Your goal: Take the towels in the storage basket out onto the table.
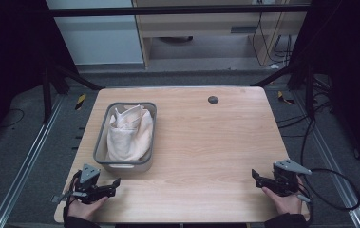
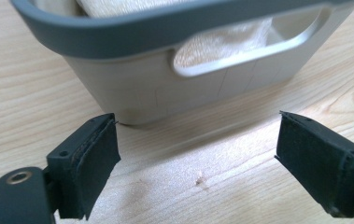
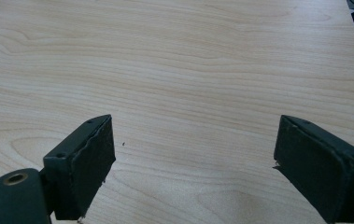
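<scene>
High view – table: a light wooden rectangular table [image 1: 206,142] is seen from above, with a small dark round cap [image 1: 213,99] set near its far edge.
High view – basket: a grey-rimmed rectangular plastic basket [image 1: 150,135] is placed on the table's left half, and a crumpled cream cloth [image 1: 129,133] is held inside it.
High view – left gripper [image 1: 114,184]: it is held at the near left edge, just short of the basket's near end.
High view – right gripper [image 1: 256,177]: it is held at the near right edge, well apart from the basket.
Left gripper view: the 2 black jaws are spread wide over bare wood; the basket's handle cut-out [image 2: 254,44] is faced, with cloth seen through it.
Right gripper view: the 2 jaws are spread wide with nothing between them, above bare wood.
</scene>
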`<state>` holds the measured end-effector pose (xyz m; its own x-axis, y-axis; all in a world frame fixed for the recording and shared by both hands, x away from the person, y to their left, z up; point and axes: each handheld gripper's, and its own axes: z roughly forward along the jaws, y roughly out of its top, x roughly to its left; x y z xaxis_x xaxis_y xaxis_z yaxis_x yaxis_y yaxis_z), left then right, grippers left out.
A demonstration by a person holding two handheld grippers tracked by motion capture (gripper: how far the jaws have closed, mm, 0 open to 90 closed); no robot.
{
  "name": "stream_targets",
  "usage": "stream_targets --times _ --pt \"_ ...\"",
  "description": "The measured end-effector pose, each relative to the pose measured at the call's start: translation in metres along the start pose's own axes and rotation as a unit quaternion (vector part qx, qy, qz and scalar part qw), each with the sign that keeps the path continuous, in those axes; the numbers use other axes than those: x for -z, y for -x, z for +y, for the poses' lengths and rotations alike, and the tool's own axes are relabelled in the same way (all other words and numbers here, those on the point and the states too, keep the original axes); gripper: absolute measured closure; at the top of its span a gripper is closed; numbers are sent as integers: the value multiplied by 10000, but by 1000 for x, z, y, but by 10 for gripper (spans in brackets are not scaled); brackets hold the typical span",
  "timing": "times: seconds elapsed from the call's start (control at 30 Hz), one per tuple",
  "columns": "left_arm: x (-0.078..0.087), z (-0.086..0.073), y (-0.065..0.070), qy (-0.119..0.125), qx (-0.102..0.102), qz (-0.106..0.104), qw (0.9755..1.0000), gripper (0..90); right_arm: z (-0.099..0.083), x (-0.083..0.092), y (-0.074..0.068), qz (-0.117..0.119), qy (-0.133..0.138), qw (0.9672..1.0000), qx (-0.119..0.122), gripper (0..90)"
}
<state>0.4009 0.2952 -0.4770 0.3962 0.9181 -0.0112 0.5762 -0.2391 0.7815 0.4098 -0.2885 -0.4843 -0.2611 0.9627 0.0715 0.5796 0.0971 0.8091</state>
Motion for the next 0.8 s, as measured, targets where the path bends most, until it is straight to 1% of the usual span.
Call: stream_targets --times 0.1,0.17,0.33,0.37,0.43,0.53,0.6,0.7,0.8 --pt "3 1 -1 66 43 8 10000 141 0 0 0 -54 -8 10000 -44 125" --pt "5 2 -1 115 52 19 9999 147 0 0 0 -33 11 10000 -57 127" --pt "13 6 -3 303 125 66 9994 151 0 0 0 0 5 10000 2 127" --pt "15 7 -4 361 172 78 9992 152 0 0 -1 4 -1 10000 0 127" --pt "18 9 -6 403 233 115 9988 157 0 -1 0 -11 10 10000 53 127" --pt "22 12 -6 461 270 136 9985 156 0 0 0 -30 50 10000 25 127" --pt "24 14 -7 505 279 130 9982 156 0 1 0 -34 50 10000 -18 127" --pt "29 18 -6 620 268 147 9976 152 0 0 0 -32 21 10000 -14 127" --pt "32 22 -4 688 241 135 9972 152 0 -1 -1 -36 -21 10000 49 127"
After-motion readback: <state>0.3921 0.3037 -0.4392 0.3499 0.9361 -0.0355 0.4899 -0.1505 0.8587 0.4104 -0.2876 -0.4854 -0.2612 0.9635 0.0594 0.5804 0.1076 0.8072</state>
